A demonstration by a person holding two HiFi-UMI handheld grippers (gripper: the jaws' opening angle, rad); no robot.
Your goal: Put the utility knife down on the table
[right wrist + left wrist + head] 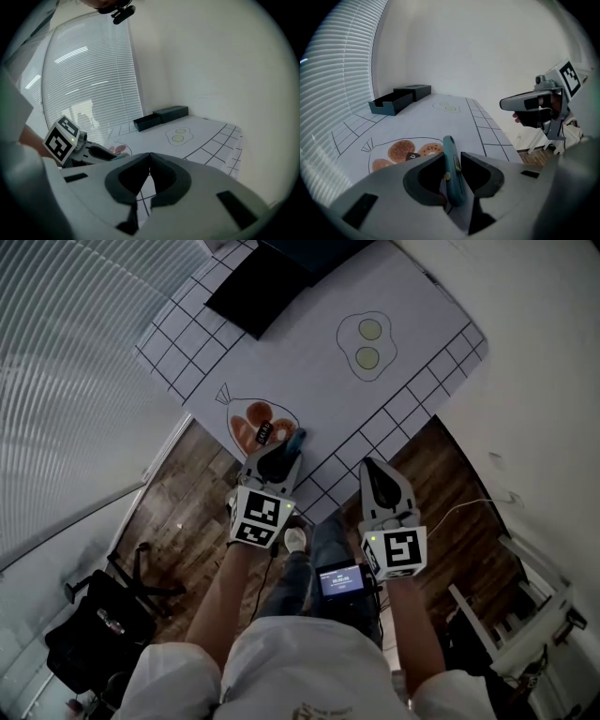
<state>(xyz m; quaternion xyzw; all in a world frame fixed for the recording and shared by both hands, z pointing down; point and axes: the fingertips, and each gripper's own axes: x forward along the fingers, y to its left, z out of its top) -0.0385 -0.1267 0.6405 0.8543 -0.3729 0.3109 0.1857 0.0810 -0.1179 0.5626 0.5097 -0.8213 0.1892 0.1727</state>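
Note:
A teal utility knife (452, 173) stands on edge between the jaws of my left gripper (453, 157), which is shut on it; its tip pokes out past the fingertips. In the head view the left gripper (284, 448) hovers over the near edge of the white table (319, 371), and the knife (297, 439) shows beside a drawing of bread (255, 424). My right gripper (372, 469) is over the table's near edge to the right. Its jaws (149, 159) are shut with nothing between them.
A black open box (267, 277) lies at the table's far end. A fried-eggs drawing (367, 345) sits mid-table, with a grid pattern along the edges. Window blinds (66, 362) run along the left. A black chair (94, 615) stands on the wooden floor.

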